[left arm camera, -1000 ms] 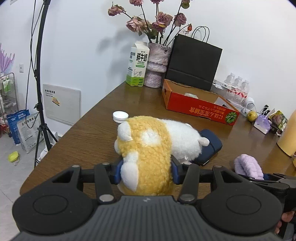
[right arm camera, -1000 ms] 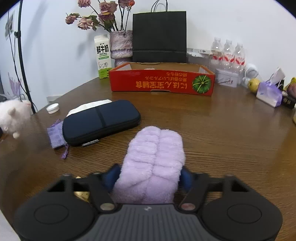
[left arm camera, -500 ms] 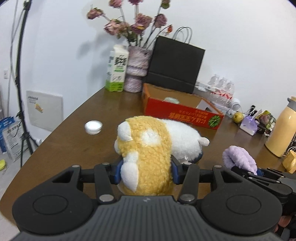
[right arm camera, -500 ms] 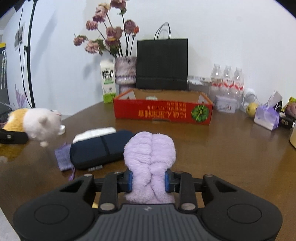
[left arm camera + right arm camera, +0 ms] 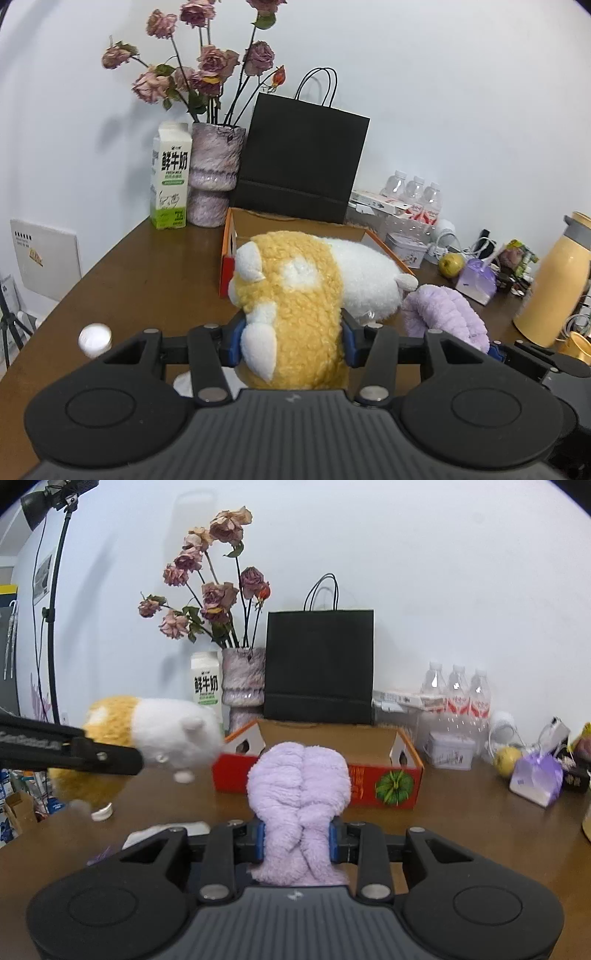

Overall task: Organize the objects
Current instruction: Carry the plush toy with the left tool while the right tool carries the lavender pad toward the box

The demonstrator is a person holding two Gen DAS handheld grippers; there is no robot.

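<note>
My left gripper (image 5: 291, 341) is shut on a yellow and white plush toy (image 5: 303, 295) and holds it in the air, close to the left end of the open red cardboard box (image 5: 229, 258). The toy also shows in the right wrist view (image 5: 162, 734). My right gripper (image 5: 296, 840) is shut on a fluffy purple towel roll (image 5: 299, 786), held above the table just in front of the red box (image 5: 384, 782). The purple roll shows at the right in the left wrist view (image 5: 443, 314).
Behind the box stand a black paper bag (image 5: 299, 166), a vase of dried roses (image 5: 212, 177) and a milk carton (image 5: 168, 177). Water bottles (image 5: 458, 690), a tin, an apple (image 5: 508, 760) and a yellow thermos (image 5: 554, 284) crowd the right side. A white lid (image 5: 94, 338) lies on the brown table.
Both grippers have risen off the table and moved forward toward the red box, carrying the plush toy and the purple roll. The right gripper closed on the roll.
</note>
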